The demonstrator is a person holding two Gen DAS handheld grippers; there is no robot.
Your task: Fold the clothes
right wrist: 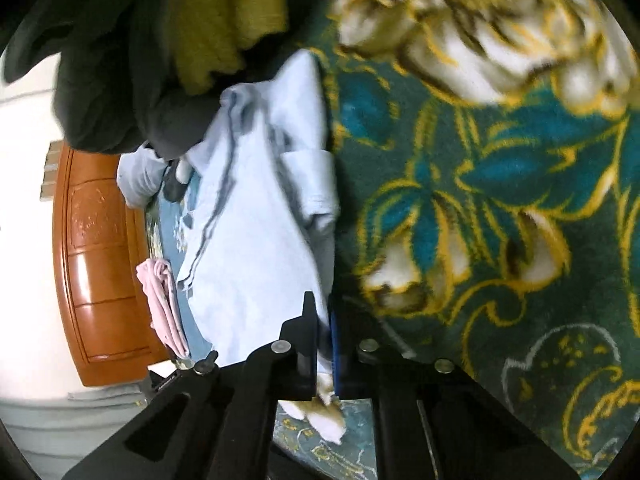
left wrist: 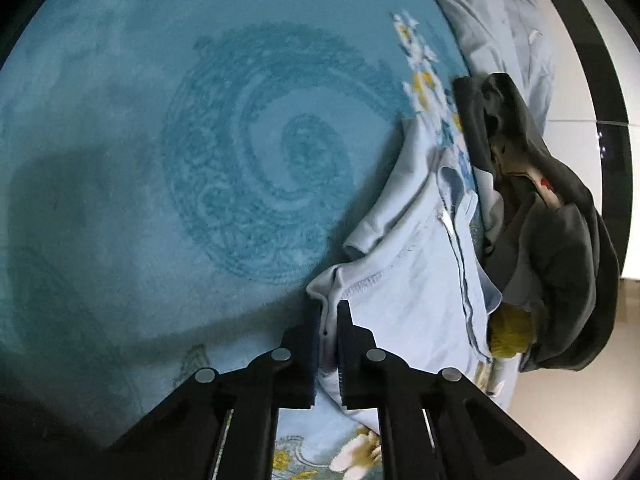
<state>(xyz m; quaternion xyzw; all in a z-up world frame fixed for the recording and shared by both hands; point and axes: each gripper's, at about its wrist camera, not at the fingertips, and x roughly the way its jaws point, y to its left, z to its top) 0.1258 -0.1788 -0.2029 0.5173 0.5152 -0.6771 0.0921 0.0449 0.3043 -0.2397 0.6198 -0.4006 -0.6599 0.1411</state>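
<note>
The left gripper (left wrist: 329, 312) has its jaws closed on the hemmed edge of the light blue shirt (left wrist: 416, 280), which lies on the teal carpet (left wrist: 160, 140) with a swirl pattern. To the right of the shirt there is a dark grey garment (left wrist: 560, 260) in a heap, touching it, and a piece of yellow cloth (left wrist: 510, 332) under it. In the right wrist view, the right gripper (right wrist: 323, 320) also has its jaws closed on the edge of the shirt (right wrist: 256, 240). A folded pink garment (right wrist: 162, 304) lies near an orange wooden cabinet (right wrist: 100, 248)
</note>
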